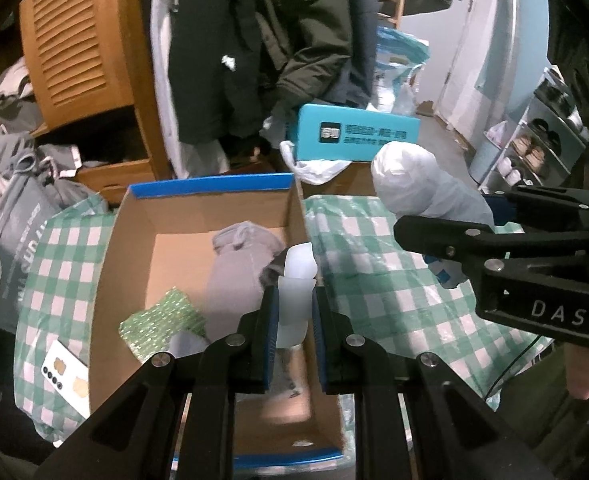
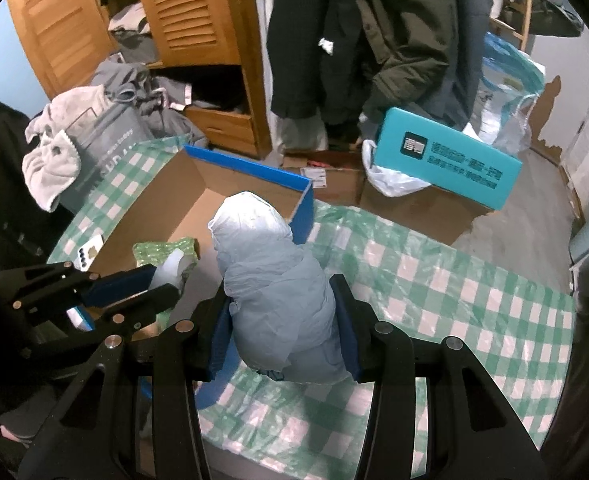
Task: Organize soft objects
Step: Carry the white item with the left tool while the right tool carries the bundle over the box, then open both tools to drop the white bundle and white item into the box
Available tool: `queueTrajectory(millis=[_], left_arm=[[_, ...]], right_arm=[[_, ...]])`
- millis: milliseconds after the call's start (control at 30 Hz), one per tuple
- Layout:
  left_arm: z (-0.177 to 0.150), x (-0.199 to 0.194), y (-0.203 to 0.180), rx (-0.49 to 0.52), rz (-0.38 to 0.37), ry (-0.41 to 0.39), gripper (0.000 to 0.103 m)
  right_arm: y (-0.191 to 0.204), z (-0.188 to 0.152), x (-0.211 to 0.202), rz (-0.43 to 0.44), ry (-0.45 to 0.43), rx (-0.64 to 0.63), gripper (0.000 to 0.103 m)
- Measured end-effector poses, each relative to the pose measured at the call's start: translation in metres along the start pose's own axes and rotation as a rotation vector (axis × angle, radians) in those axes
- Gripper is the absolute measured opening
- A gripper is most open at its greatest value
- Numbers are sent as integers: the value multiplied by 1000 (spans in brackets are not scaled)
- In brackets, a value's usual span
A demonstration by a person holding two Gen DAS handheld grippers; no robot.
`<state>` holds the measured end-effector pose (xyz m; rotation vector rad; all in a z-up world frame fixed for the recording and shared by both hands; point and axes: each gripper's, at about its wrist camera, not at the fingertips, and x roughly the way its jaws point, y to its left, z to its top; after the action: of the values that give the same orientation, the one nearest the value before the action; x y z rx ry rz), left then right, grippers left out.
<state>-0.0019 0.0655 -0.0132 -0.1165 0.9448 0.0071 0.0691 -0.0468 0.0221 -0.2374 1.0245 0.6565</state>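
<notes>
Bundle (image 2: pixel 278 292) upright in right gripper (image 2: pixel 282 320), long axis vertical

Between the right gripper's (image 2: pixel 282 320) matt black plastic jaws, with their blue pads, sits a pale crinkled plastic-wrapped bundle (image 2: pixel 270 280), thin film with a soft sheen. Under them, the green-and-white checked tablecloth (image 2: pixel 454 288) shines glossy and wrinkled like plastic sheeting. Ahead of the left gripper's (image 1: pixel 292 320) jaws, the brown corrugated cardboard box with blue edging (image 1: pixel 198 216) looks matt and dry; inside it lie matt grey knitted cloth (image 1: pixel 234 268) and shiny green bubble wrap (image 1: pixel 162 320). Between the left jaws, a translucent white soft piece (image 1: pixel 296 292) looks smooth.
</notes>
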Motion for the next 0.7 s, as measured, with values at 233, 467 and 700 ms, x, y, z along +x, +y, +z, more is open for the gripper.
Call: queueTrajectory(millis=[233, 467, 700], left_arm=[[-7, 7, 28, -45, 36, 23, 16], [-12, 15, 50, -85, 56, 45, 16], [-15, 22, 67, -116, 83, 65, 16]], right_arm=[[18, 8, 22, 2, 39, -16, 45], [35, 11, 43, 9, 82, -34, 45], [53, 15, 58, 30, 111, -49, 45]])
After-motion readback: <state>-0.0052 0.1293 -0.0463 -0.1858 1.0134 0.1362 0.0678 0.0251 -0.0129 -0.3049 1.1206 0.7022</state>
